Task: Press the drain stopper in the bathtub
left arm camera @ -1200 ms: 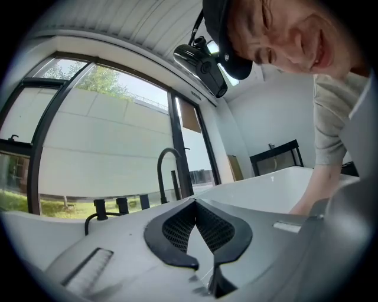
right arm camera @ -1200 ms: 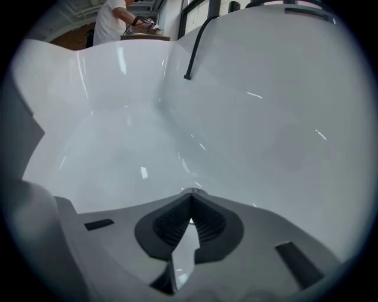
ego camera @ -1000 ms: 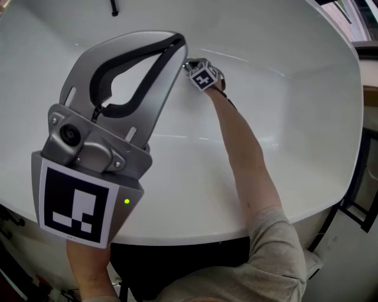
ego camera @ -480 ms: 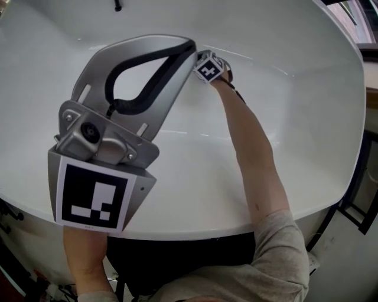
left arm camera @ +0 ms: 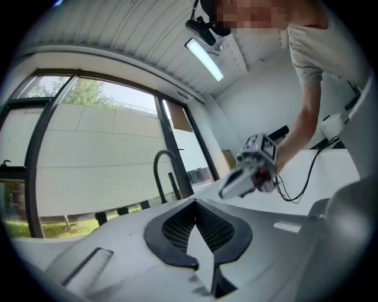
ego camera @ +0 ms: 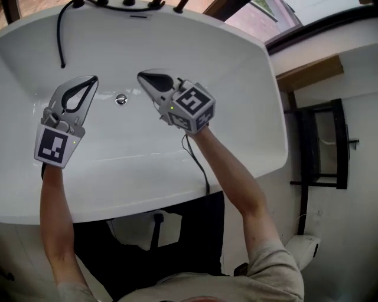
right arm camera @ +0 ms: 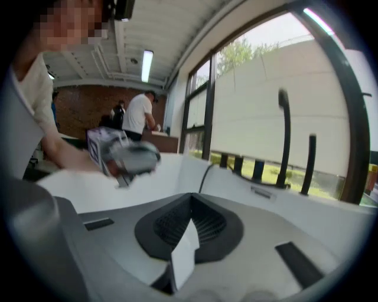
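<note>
The round chrome drain stopper sits in the floor of the white bathtub, seen from above in the head view. My left gripper is held to the stopper's left, its jaws shut with nothing between them. My right gripper hangs to the stopper's right, jaws also shut and empty, its marker cube toward me. Neither touches the stopper. In the left gripper view the closed jaws face the windows, with the right gripper beyond. The right gripper view shows closed jaws and the left gripper, blurred.
A black shower hose hangs over the tub's far rim beside black tap fittings. A black spout stands before the windows. A cable trails from the right gripper. A black rack stands right of the tub. People stand in the background.
The head view has pulled far back, so the whole tub now shows. The right gripper has lifted off the tub floor and come back toward me. Both grippers now flank the stopper.
</note>
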The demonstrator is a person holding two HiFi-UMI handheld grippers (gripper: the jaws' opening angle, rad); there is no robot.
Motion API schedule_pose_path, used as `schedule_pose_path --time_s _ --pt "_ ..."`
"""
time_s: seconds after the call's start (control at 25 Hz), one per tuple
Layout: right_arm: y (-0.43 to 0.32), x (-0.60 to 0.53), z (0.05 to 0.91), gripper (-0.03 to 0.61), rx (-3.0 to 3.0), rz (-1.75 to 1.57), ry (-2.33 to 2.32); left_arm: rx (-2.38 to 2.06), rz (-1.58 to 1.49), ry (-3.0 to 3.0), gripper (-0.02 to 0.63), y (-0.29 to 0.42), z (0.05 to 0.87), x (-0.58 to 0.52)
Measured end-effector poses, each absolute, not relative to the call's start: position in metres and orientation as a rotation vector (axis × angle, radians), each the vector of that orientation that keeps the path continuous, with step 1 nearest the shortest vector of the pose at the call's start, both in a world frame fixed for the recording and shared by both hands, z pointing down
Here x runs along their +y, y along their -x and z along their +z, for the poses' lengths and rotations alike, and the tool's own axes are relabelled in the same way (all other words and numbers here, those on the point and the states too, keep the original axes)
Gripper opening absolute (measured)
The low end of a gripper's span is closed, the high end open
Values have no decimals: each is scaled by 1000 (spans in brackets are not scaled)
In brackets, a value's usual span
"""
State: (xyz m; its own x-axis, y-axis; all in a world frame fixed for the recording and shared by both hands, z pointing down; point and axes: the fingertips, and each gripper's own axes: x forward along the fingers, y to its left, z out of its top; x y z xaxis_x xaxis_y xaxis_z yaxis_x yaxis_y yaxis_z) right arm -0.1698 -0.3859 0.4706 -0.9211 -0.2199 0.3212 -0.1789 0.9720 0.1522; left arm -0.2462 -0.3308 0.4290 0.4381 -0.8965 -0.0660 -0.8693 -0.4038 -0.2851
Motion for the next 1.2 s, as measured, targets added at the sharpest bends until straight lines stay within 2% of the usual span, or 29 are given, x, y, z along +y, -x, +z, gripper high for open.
schedule_pose_path --time_s 0.2,0.36,0.48,0.64,0.96,1.2 --pt "112 -249 271 3 -3119 -292 -250 1558 7 2445 8 231 385 -309" --pt "62 -156 202 3 -3177 -505 -246 1395 247 2455 8 175 282 -236" --pt "30 -97 168 2 -3234 -641 -244 1300 276 2406 8 138 216 -163" --pt "-23 -29 136 2 -3315 -760 -231 1248 276 2323 8 95 168 -73" --pt "-72 48 114 2 -3285 -1078 -255 1208 294 2176 8 53 128 40" --pt "-94 80 93 2 -3356 -1133 -217 1138 312 2094 8 31 102 94"
